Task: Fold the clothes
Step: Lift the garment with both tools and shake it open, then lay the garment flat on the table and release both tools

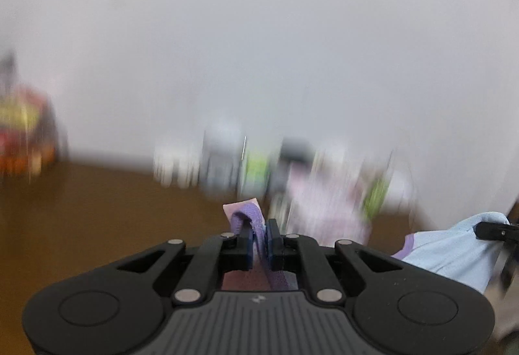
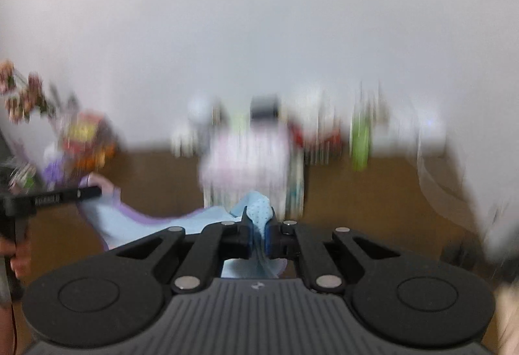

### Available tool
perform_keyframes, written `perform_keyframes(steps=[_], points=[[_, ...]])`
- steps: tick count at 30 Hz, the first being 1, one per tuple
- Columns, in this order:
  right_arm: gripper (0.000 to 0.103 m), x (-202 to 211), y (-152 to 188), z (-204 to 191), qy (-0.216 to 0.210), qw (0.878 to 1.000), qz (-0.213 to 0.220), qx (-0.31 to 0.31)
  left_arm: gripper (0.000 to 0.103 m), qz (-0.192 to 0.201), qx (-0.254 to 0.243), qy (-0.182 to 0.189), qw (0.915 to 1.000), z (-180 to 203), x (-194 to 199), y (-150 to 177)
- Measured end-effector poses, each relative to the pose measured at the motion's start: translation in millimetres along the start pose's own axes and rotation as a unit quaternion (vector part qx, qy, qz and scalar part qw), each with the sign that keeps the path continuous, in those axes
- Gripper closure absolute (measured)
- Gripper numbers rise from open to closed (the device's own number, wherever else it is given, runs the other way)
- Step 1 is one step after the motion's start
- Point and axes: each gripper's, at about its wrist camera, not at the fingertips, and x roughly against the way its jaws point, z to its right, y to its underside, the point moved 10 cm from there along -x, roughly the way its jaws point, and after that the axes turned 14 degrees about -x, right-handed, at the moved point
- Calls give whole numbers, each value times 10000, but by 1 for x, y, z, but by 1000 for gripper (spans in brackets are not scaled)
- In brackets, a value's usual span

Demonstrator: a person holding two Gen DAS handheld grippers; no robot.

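Observation:
A light blue garment (image 2: 129, 222) with purple trim hangs stretched between my two grippers above the brown table (image 2: 155, 179). My left gripper (image 1: 259, 241) is shut on the garment's purple edge (image 1: 256, 222). My right gripper (image 2: 258, 233) is shut on a light blue dotted part of the garment (image 2: 258, 209). In the left wrist view the garment (image 1: 451, 248) runs to the right gripper's fingers (image 1: 493, 230) at the far right. In the right wrist view the left gripper's fingers (image 2: 87, 191) hold the cloth at the left. Both views are motion-blurred.
A row of blurred bottles and boxes (image 2: 259, 134) stands along the back of the table against a white wall. A colourful pile (image 1: 22, 134) sits at the far left. A pale pink-white item (image 1: 324, 209) stands just behind the grippers.

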Motion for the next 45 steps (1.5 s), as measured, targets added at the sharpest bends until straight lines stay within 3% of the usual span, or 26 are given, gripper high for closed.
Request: perform_keyframes(steps=[2,3,5,7,11,14,17,19,21,22,23,27,28,31,37,39,41,45], points=[[98,29,-42,-27,-20,9977,569,357,97,778,-114,-73,9969,-5,37,-49],[98,44,-63,-40,-30,9949,850,537,97,990,-205,-124,9948,-5,55,-64],[98,77,-76,-67,-98,9874,1222,999,96,1168,-485,-207,9918,-6,87,-70],[98,99,-61,-86,-332,9830,1217,1330,96,1205,-771,-261,9894,-6,115,-63],[98,89,29,-84,-662,9846,362,1574,96,411,-1021,-117,9939,-8,122,27],[97,50,118,-51,-691,9901,-639,1041,96,-294,-832,87,9961,-14,114,122],[97,27,211,-26,-757,9830,-1634,347,96,-765,-372,449,9954,-13,121,203],[97,22,255,-21,-816,9758,-2028,99,96,-878,-168,488,9948,-14,132,228],[82,27,275,-24,-877,9722,-2169,2,92,-955,-11,513,9941,-16,142,243],[72,32,277,-27,-895,9722,-2164,52,88,-1001,34,481,9938,-19,145,245],[50,36,279,-30,-912,9721,-2157,103,85,-1048,79,449,9935,-23,147,247],[35,58,259,-35,-903,9786,-1794,454,55,-1132,213,417,9925,-38,164,248],[33,60,255,-33,-883,9798,-1735,457,53,-1138,219,440,9923,-39,165,245],[33,59,247,-26,-749,9831,-1606,448,43,-1235,162,503,9909,-34,162,244],[37,29,245,-32,-733,9817,-1659,587,42,-1472,-49,394,9883,-29,135,234],[48,11,242,-39,-779,9802,-1725,583,42,-1617,-87,158,9867,-33,125,236],[58,-6,241,-48,-916,9767,-1870,522,42,-1647,-74,177,9862,-32,119,237],[59,-41,241,-52,-736,9737,-2098,487,44,-1704,-46,214,9851,-30,109,240]])
